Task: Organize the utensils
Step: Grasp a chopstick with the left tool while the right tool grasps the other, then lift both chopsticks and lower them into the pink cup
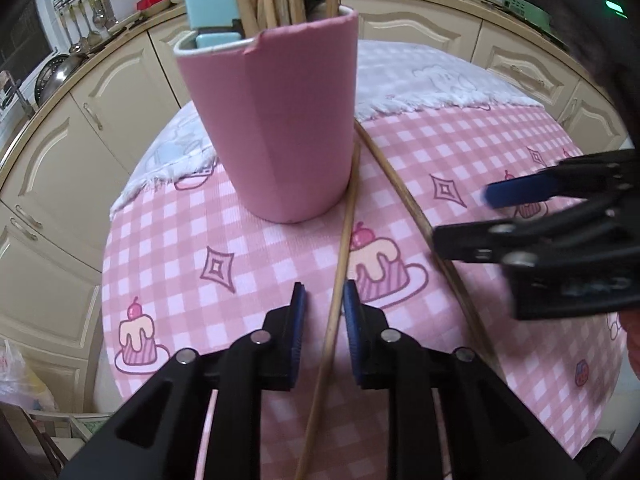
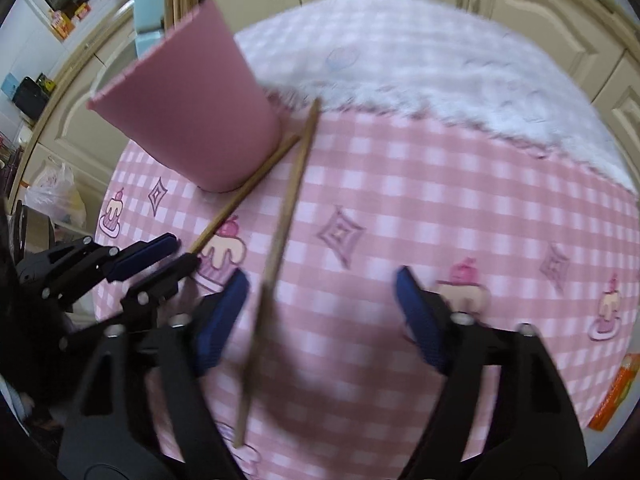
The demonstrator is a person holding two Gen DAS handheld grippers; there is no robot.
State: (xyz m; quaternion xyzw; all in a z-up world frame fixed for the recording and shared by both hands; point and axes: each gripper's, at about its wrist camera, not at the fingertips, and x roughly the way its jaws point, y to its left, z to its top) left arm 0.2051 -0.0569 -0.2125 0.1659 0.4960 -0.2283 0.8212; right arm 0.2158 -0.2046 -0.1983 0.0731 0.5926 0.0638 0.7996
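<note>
Gingham tablecloth (image 1: 480, 140) bears pink holder (image 1: 276, 120), two chopsticks (image 2: 280, 240).

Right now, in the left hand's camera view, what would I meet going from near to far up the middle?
left gripper → loose chopstick on the checked cloth → pink cup → white towel → cream cabinets.

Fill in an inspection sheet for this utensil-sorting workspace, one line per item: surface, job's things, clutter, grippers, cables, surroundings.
Surface: round table under a pink checked cloth with cake prints; a white towel covers its far part.
Job's things: pink cup upright, holding chopsticks and a light blue utensil; two loose chopsticks lie beside it.
Clutter: orange packet at the table edge.
Grippers: left gripper open, fingers straddling one chopstick; right gripper open wide above the other.
Cables: nothing seen.
Surroundings: cream cabinets; hanging ladles.
</note>
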